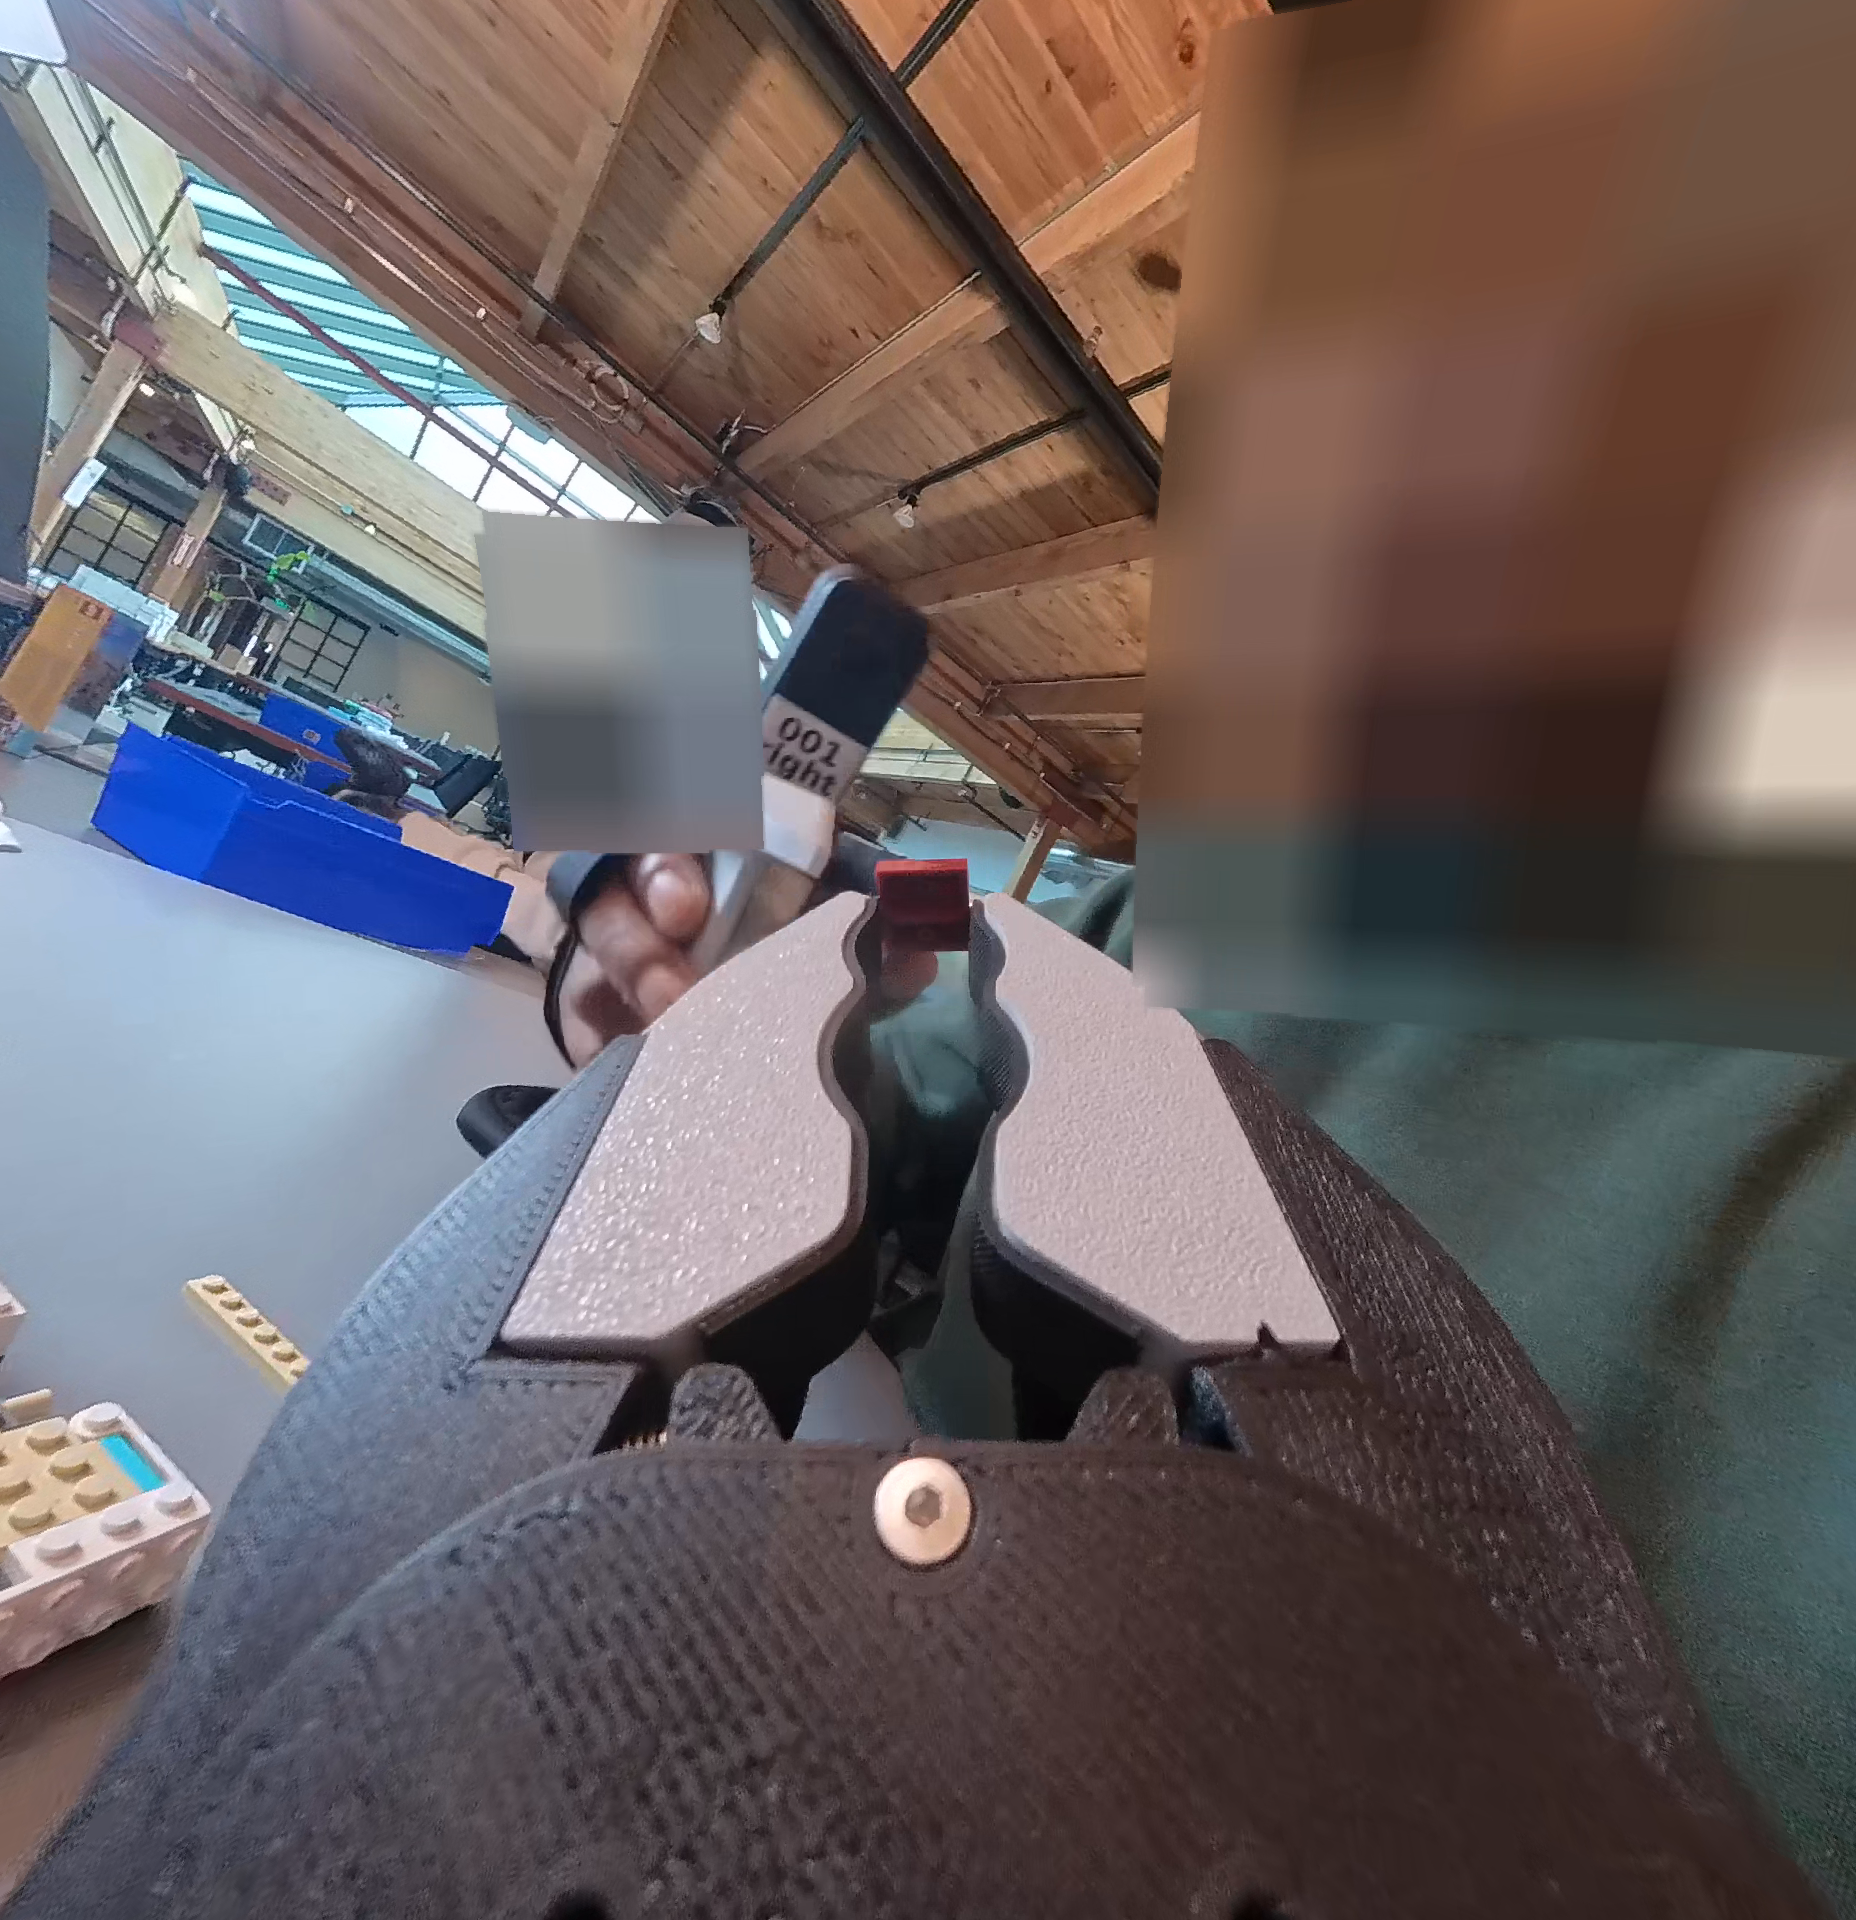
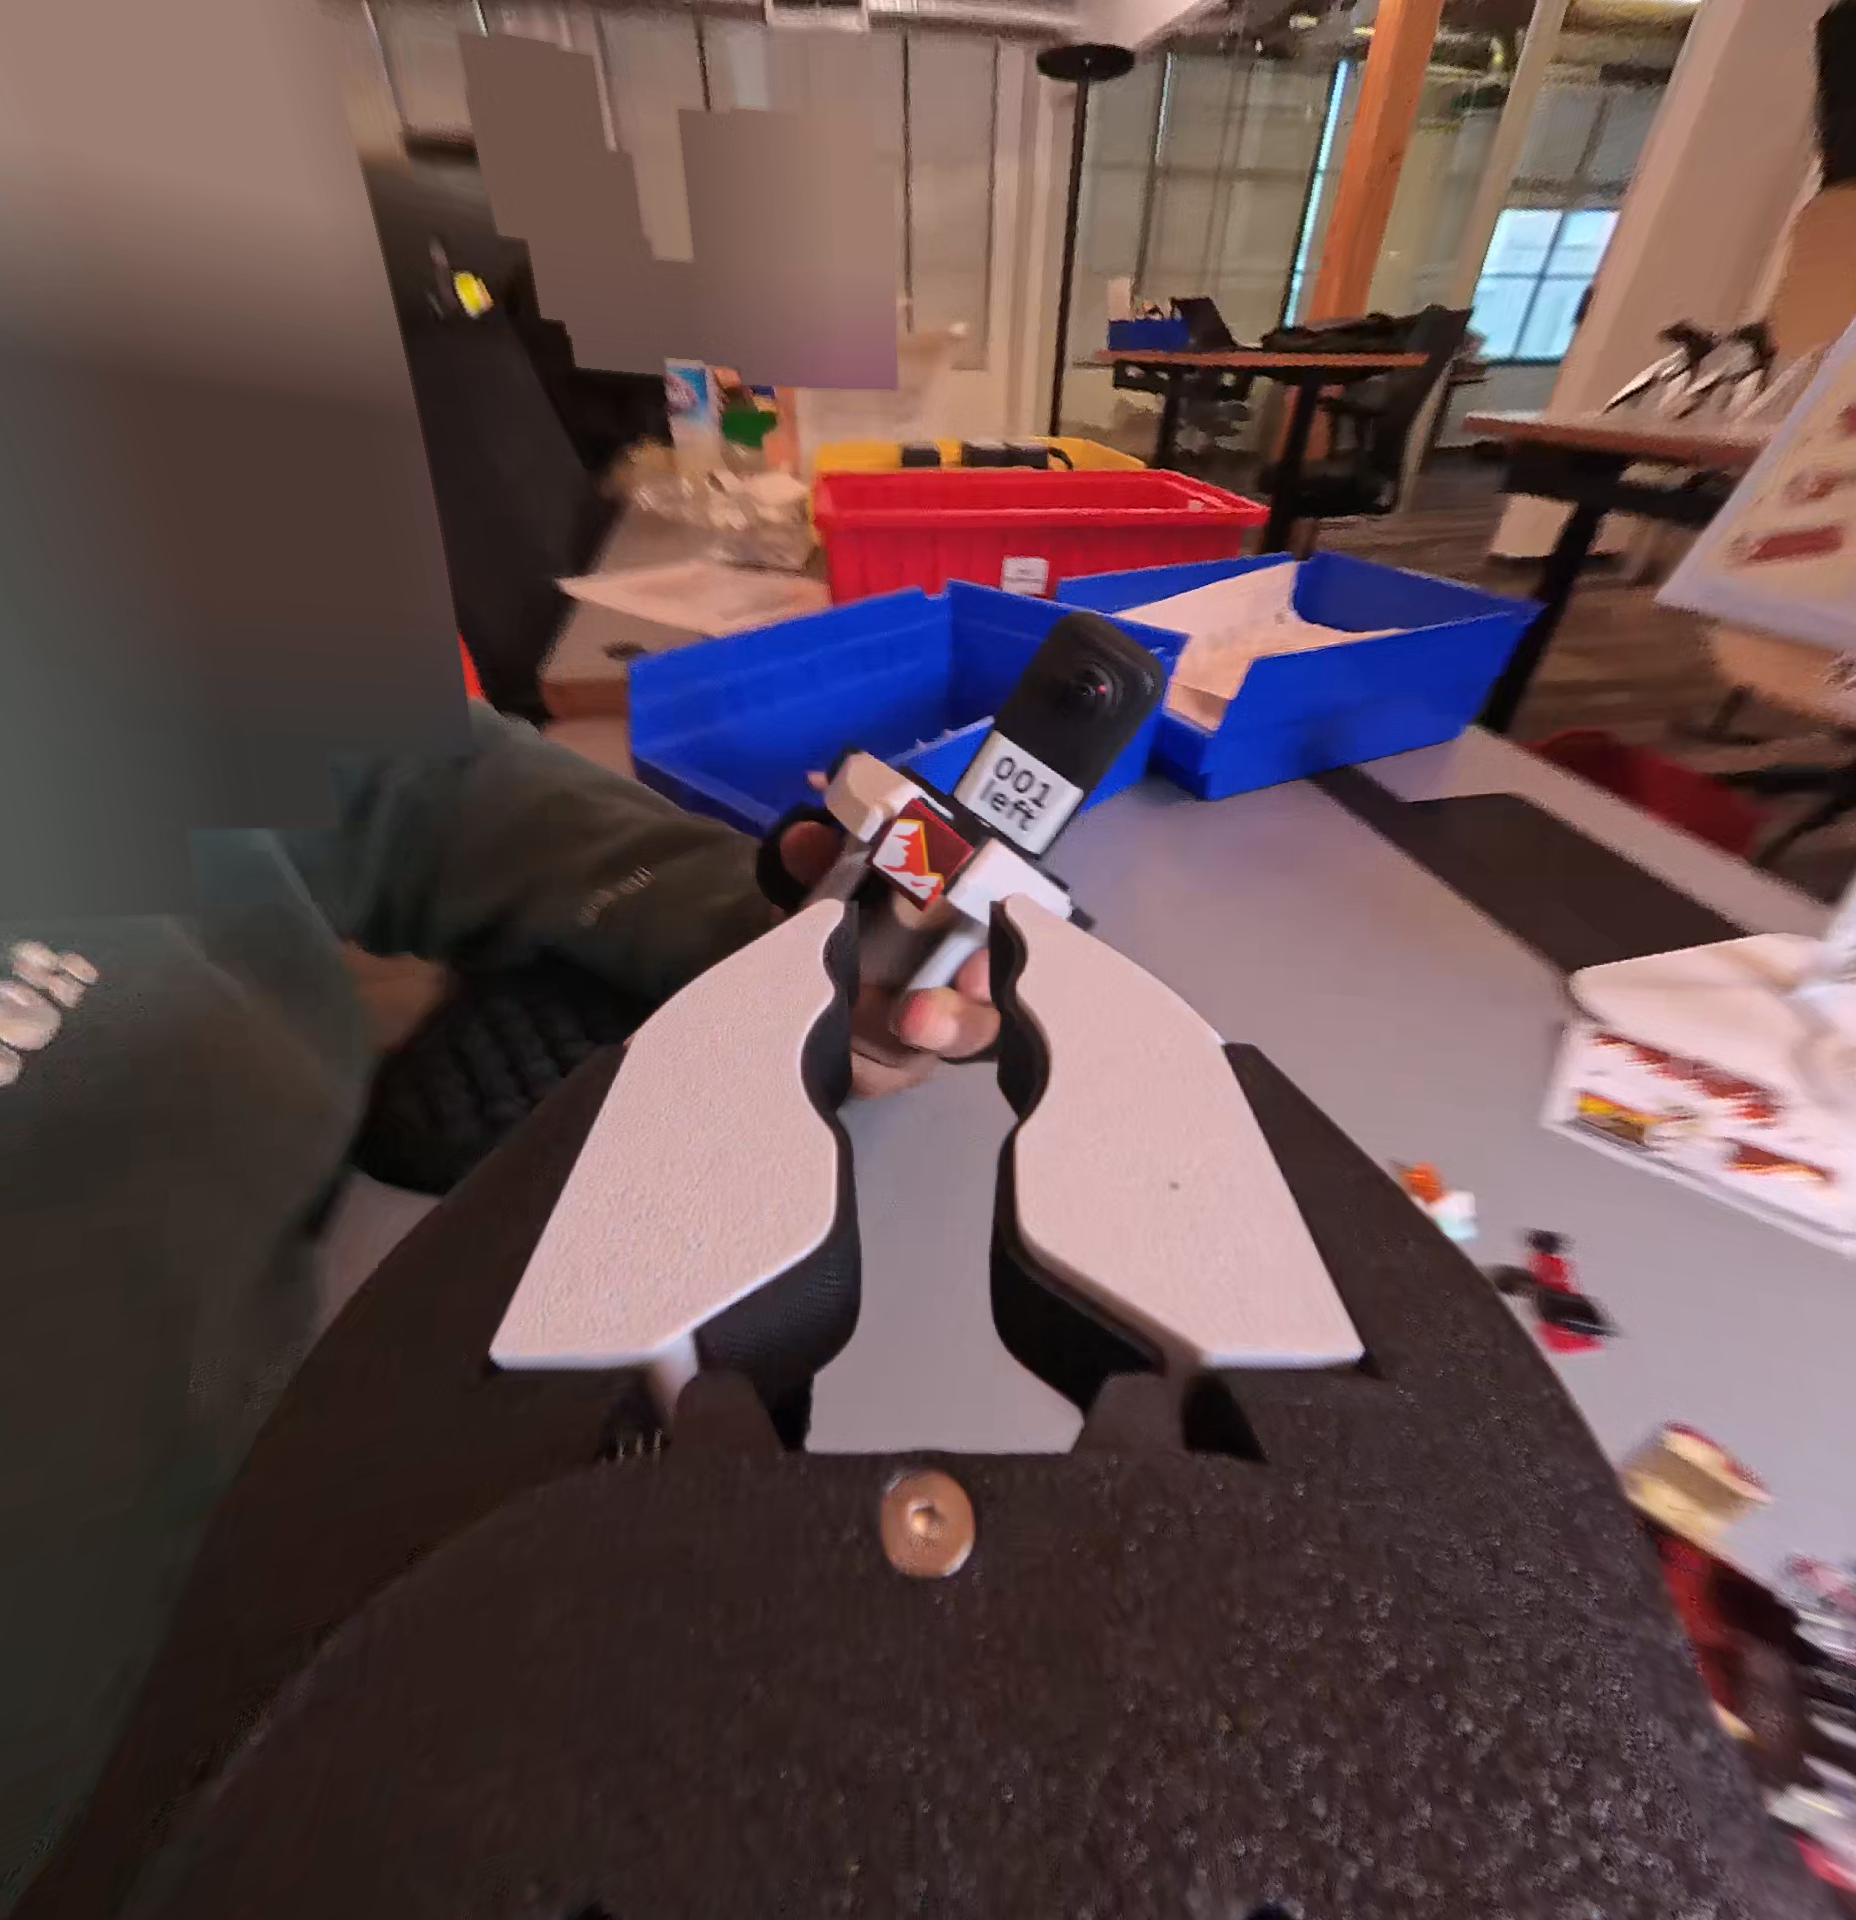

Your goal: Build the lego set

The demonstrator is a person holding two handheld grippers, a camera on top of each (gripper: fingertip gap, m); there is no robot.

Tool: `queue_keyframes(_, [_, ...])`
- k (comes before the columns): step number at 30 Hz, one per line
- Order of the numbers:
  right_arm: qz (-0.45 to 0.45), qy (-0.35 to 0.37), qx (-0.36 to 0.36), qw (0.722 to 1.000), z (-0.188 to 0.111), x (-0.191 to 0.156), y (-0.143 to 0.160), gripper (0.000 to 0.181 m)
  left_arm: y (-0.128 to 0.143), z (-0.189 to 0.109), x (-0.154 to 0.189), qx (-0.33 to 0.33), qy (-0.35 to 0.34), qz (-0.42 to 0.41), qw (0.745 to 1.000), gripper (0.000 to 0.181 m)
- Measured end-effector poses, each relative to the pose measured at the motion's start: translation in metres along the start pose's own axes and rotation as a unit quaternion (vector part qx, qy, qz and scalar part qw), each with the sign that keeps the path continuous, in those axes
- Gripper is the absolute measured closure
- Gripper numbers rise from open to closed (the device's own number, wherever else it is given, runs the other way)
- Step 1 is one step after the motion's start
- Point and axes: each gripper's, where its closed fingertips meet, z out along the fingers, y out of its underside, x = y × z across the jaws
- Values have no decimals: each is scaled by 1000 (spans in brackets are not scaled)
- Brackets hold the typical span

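Note:
My left gripper point(image 1: 922, 920) is shut on a small red Lego piece point(image 1: 922, 902) at its fingertips, held up in the air and tilted upward. In the right wrist view the same piece point(image 2: 916, 854) shows a white and orange print on its red face. My right gripper point(image 2: 922, 925) is open and empty, its fingertips just in front of the held piece and not touching it. A tan and white partial Lego build point(image 1: 67, 1507) sits on the grey table point(image 1: 228, 1039) at the lower left. A loose tan plate point(image 1: 246, 1332) lies beside it.
Blue bins point(image 2: 799, 686) point(image 2: 1350, 665) and a red bin point(image 2: 1017, 520) stand at the table's far side. An instruction sheet point(image 2: 1713, 1122), loose small pieces point(image 2: 1558, 1294) and another partial build point(image 2: 1693, 1486) lie to the right. The person's green sleeve point(image 2: 550, 862) is at left. My left and right fingertips are right by each other. Both grippers' tips are roughly 20 centimeters from the loose tan plate point(image 1: 246, 1332).

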Motion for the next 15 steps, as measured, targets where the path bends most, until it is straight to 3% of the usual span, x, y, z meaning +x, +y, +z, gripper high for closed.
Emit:
queue_keyframes(3, [-119,36,-57,991,-2,5,7,153,3,1,-5,-6,-7,-20,1000,165])
queue_keyframes(7, [-266,68,-114,955,5,8,21,152,11,3,-16,-18,-23,-61,998,165])
queue_keyframes(15, [-351,84,-136,923,8,11,25,163,19,4,-24,-39,-46,-64,996,165])
